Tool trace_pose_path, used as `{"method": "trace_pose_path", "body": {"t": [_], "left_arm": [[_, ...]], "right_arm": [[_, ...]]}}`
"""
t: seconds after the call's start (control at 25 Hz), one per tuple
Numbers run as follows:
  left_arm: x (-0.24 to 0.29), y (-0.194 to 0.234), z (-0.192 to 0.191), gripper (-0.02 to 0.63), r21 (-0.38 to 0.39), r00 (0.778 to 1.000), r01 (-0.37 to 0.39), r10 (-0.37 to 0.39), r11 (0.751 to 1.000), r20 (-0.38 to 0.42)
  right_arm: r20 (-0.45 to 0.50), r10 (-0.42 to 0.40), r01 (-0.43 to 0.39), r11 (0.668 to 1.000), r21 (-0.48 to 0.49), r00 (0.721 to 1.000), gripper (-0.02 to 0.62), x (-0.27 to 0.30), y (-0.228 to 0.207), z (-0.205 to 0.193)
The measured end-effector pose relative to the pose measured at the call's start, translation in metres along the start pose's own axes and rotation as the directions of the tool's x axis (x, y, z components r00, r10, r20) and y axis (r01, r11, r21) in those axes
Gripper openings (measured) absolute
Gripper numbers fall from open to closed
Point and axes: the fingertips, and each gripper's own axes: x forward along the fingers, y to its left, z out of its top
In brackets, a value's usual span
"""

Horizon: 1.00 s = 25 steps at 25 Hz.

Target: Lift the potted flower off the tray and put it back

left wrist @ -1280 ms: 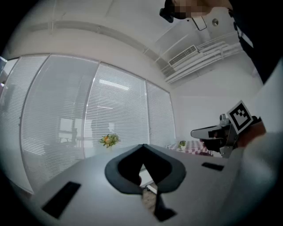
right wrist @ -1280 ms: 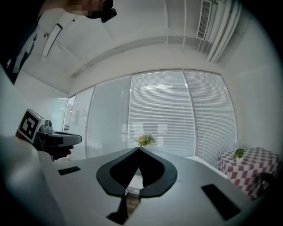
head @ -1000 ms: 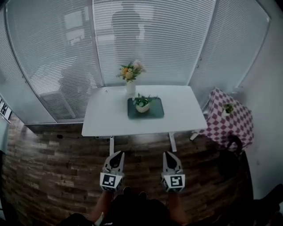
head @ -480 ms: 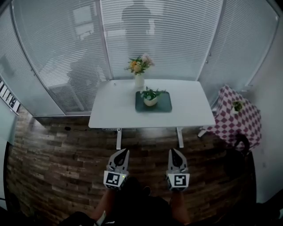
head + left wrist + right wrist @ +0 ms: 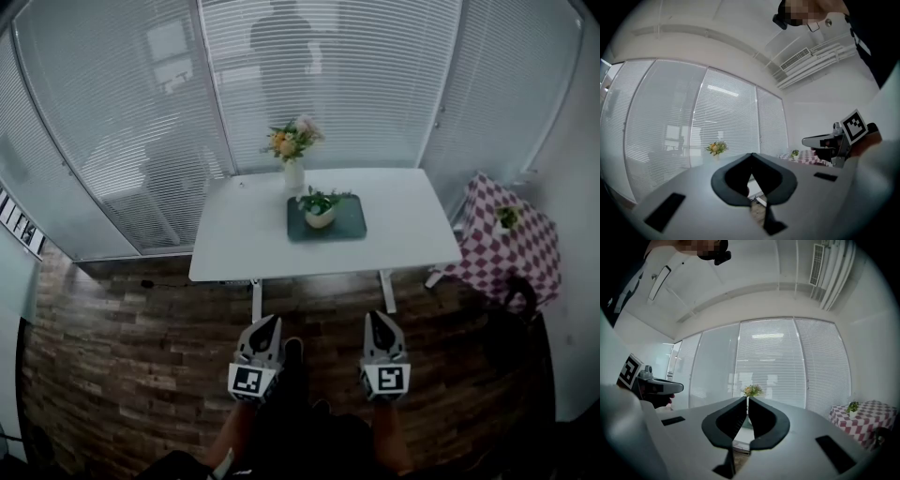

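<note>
A small green plant in a cream pot [image 5: 320, 211] stands on a dark tray [image 5: 349, 223] in the middle of a white table [image 5: 244, 239]. Both grippers hang well short of the table, over the wooden floor. My left gripper [image 5: 269, 321] is shut with nothing in it, and so is my right gripper [image 5: 377, 316]. In the left gripper view the jaw tips [image 5: 751, 155] meet; the right gripper [image 5: 805, 140] shows at the side. In the right gripper view the tips [image 5: 746, 398] also meet, pointing level towards the table.
A white vase of orange and pink flowers [image 5: 292, 150] stands at the table's far edge, behind the tray. A checked red-and-white side table [image 5: 511, 248] with a little plant [image 5: 507, 217] sits at the right. Blinds [image 5: 141, 112] close off the room behind.
The view has shifted a little, so the table sits slightly nearer the middle. Both grippers stay shut and side by side.
</note>
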Motion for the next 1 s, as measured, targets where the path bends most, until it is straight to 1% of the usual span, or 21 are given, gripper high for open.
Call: {"method": "trace_pose_path", "body": {"t": [0.16, 0.32, 0.52, 0.64, 0.76, 1.0], "left_arm": [[0.017, 0.011, 0.0, 0.006, -0.018, 1.0, 0.003, -0.002, 1.0, 0.007], [0.034, 0.018, 0.001, 0.006, -0.01, 1.0, 0.007, -0.007, 1.0, 0.007], [0.045, 0.021, -0.003, 0.006, -0.011, 1.0, 0.012, -0.012, 1.0, 0.002], [0.053, 0.029, -0.007, 0.006, -0.017, 1.0, 0.007, -0.007, 1.0, -0.002], [0.065, 0.034, -0.007, 0.006, -0.019, 1.0, 0.007, -0.007, 1.0, 0.0], [0.089, 0.045, -0.006, 0.006, -0.016, 1.0, 0.011, -0.011, 1.0, -0.004]], "right_arm": [[0.008, -0.015, 0.015, 1.0, -0.008, 1.0, 0.006, 0.016, -0.005, 0.002], [0.041, -0.01, 0.01, 1.0, 0.0, 0.999, 0.006, 0.032, -0.01, 0.01], [0.01, -0.008, 0.008, 1.0, 0.005, 1.0, 0.006, 0.043, -0.016, 0.006], [0.014, -0.021, 0.021, 1.0, -0.009, 1.0, 0.006, 0.053, -0.02, 0.001], [-0.012, -0.033, 0.033, 0.999, -0.021, 0.999, 0.006, 0.061, -0.029, -0.005], [-0.046, -0.052, 0.053, 0.999, 0.002, 0.998, 0.006, 0.086, -0.045, -0.013]]}}
